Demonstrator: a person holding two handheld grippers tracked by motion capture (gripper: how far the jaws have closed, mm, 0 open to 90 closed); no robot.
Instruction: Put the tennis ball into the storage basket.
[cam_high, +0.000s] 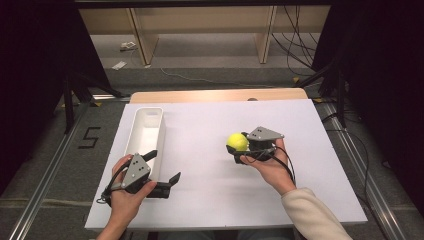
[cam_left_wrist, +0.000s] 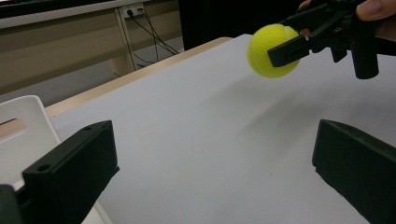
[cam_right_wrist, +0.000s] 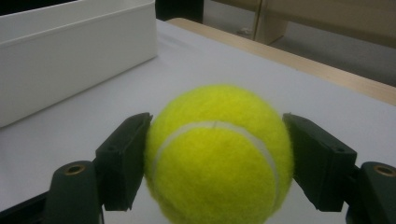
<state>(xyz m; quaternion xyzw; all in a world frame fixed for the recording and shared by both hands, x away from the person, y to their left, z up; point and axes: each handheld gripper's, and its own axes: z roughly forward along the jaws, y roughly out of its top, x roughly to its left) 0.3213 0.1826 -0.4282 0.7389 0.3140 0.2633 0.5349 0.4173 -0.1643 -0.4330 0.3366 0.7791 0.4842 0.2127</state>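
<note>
1. Right gripper view has the tennis ball (cam_right_wrist: 219, 156) pressed between both black jaws of the right gripper (cam_right_wrist: 217, 161), which is closed on it; in the left gripper view the ball hangs clear of the white sheet (cam_left_wrist: 210, 140).
2. Ahead and to the left of that gripper lies the long white bin (cam_right_wrist: 70, 60), well apart from the ball.
3. The left gripper (cam_high: 162, 172) sits just beside the bin's near end, jaws spread wide and holding nothing.
4. Risk: the jaws appear to pinch only the ball's sides, so a slackened squeeze or a quick swing could let the round, fuzzy ball slip out and roll off the smooth sheet.
5. Beyond the sheet, a wooden table edge (cam_high: 215, 95), grey floor and loose cables (cam_high: 295, 45) show, with dark surroundings at both sides.
</note>
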